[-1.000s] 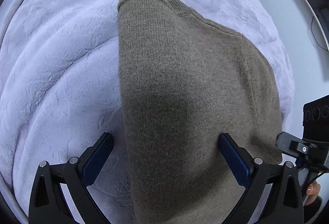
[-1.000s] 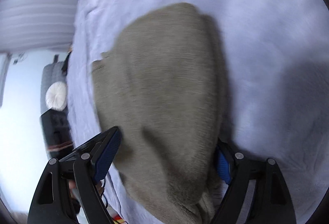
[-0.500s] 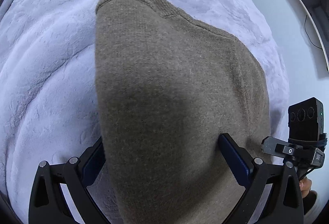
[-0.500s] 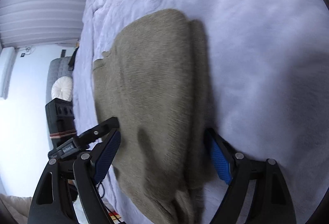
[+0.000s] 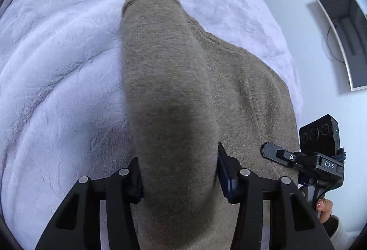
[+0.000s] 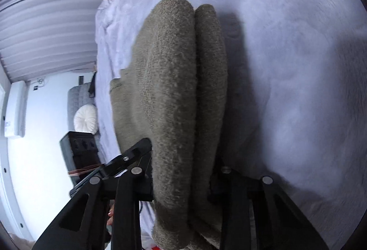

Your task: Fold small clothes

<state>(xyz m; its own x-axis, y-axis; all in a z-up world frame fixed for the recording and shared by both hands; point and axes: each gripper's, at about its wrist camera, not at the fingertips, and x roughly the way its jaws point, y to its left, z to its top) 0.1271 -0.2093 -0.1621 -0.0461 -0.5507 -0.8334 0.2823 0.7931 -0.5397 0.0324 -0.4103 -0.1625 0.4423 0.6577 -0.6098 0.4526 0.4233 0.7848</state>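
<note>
Left gripper [image 5: 179, 172] and right gripper [image 6: 181, 177] have just been closing, each pinching a raised ridge of the sweater [image 5: 240, 89]; the knit hides the fingertips and pads on the blanket [image 5: 57, 66].

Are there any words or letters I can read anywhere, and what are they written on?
"DAS": white letters on the black body of the right tool, seen in the left wrist view.
White box on the wall, right wrist view: small dark marks near its lower edge, too small to read.
Nothing readable on the brown sweater, the lavender blanket or the wall screen.
</note>
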